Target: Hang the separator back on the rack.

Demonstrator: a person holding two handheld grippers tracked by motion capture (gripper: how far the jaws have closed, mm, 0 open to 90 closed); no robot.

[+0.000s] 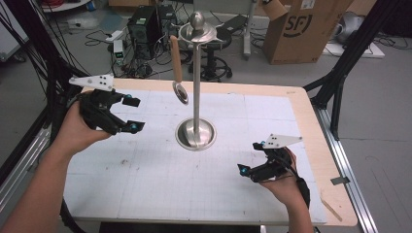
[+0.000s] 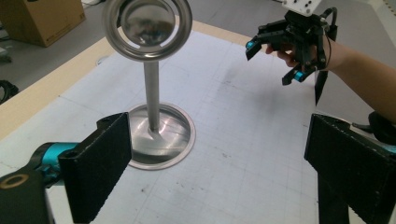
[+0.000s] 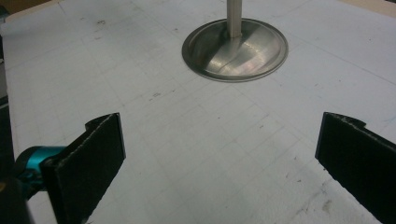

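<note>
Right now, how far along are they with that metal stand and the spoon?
One spoon with a wooden handle already hangs from the stand. Nothing is in hand: the left hand-held gripper and the right hand-held gripper are both open and empty, off to either side of the base. What remains cannot be told from here.

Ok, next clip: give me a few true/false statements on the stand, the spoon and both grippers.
1. A spoon hangs from the stand. True.
2. The left gripper is shut on the spoon. False: it is open, apart from the spoon, holding nothing.
3. The stand lies on its side. False: it is upright on its round base on the table.
4. The right gripper is open and holds nothing. True.
5. Both grippers touch the stand. False: each is off to one side of it.
</note>
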